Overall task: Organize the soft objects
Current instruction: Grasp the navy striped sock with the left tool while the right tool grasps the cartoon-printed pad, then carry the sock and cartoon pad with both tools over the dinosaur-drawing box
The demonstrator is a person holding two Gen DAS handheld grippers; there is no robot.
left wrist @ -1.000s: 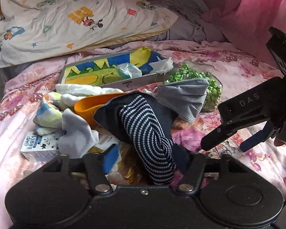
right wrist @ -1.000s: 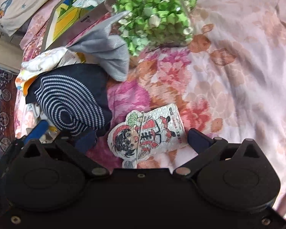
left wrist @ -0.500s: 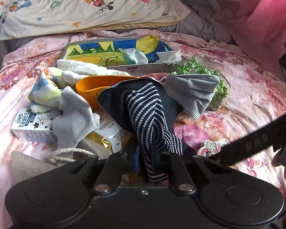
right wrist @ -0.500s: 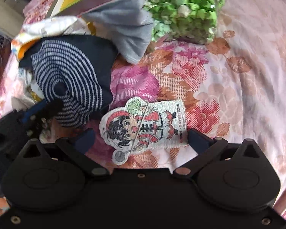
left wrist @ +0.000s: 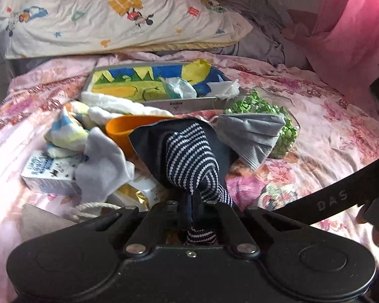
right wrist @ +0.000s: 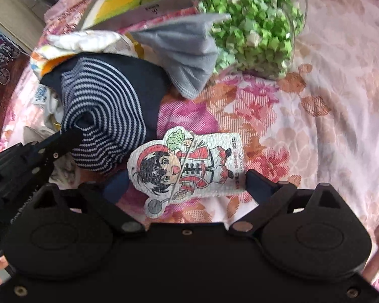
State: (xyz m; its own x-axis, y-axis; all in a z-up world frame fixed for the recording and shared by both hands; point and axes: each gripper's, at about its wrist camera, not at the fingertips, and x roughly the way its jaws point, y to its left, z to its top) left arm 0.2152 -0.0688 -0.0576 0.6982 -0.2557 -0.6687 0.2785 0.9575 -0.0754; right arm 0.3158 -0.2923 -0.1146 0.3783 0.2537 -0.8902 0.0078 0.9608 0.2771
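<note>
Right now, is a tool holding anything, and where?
The left tool pinches the striped navy sock at its near end. The right tool holds nothing.

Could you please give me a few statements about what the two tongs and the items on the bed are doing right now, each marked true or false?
1. The left tongs are shut on the striped navy sock. True.
2. The right tongs are clamped on the cartoon sticker pouch. False: they are open, their fingers on either side of it.
3. The grey face mask lies partly against the bowl of green paper stars. True.
4. The orange cup stands alone, away from the clothes. False: it sits in the pile, partly under the sock.
</note>
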